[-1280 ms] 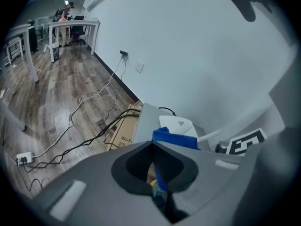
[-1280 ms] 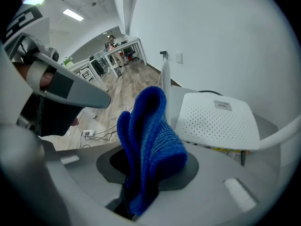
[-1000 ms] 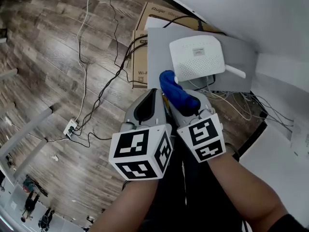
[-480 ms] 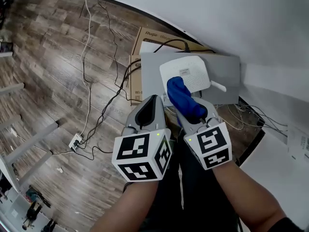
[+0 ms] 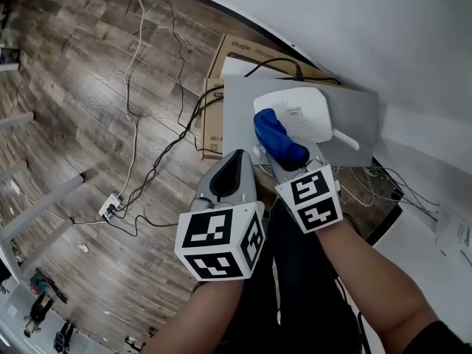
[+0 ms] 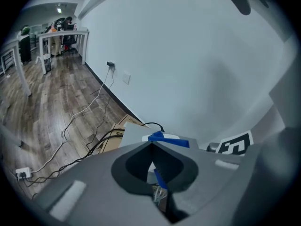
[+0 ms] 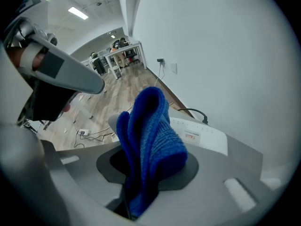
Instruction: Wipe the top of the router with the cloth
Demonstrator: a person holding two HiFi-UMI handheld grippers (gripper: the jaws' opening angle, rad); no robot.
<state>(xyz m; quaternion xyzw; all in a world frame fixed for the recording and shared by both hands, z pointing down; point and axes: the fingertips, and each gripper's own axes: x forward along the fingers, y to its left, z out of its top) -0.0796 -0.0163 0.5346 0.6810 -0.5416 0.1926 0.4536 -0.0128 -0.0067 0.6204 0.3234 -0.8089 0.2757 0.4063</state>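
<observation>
We clamp the right gripper (image 5: 289,155) on the blue cloth (image 5: 274,135), over the white router (image 5: 308,116); the left gripper (image 5: 236,155) has its jaws together, empty.

Office with desks (image 6: 63,32), floor cables (image 5: 174,136)

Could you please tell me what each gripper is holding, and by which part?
The right gripper holds the blue cloth by its lower end; the rest bunches out beyond the jaws. The left gripper holds nothing.

The right gripper (image 5: 289,161) presses the blue cloth (image 5: 276,137) onto the white router's (image 5: 310,113) near edge. The left gripper (image 5: 236,158) hangs just beside the router.
</observation>
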